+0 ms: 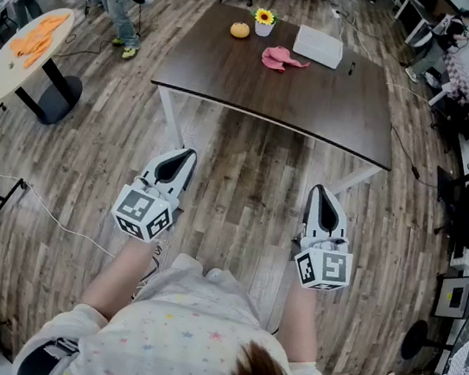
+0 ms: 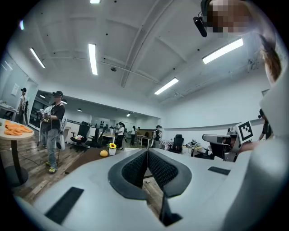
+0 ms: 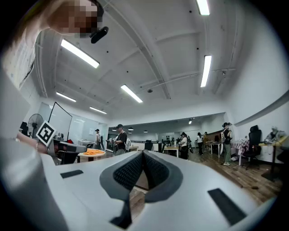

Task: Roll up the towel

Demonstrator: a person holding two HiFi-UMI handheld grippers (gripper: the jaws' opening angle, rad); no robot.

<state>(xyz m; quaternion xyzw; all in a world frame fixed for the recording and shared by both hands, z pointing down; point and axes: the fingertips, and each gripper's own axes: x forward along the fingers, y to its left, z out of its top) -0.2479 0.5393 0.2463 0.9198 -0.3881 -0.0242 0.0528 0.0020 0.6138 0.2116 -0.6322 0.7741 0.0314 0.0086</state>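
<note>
The left gripper (image 1: pixel 190 155) and right gripper (image 1: pixel 316 191) pointed level, each with its jaws closed tip to tip on nothing, their cubes bearing black-and-white square markers. The pink towel (image 1: pixel 280 58) lay crumpled on the dark table (image 1: pixel 233 82), well ahead of them.

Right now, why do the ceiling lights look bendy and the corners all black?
Left gripper view: a wide lens curves the ceiling light strips and leaves black corners. Right gripper view: same bending, and its light strip glares white. Head view: the floor planks bulge around the table, with nothing blurred.
</note>
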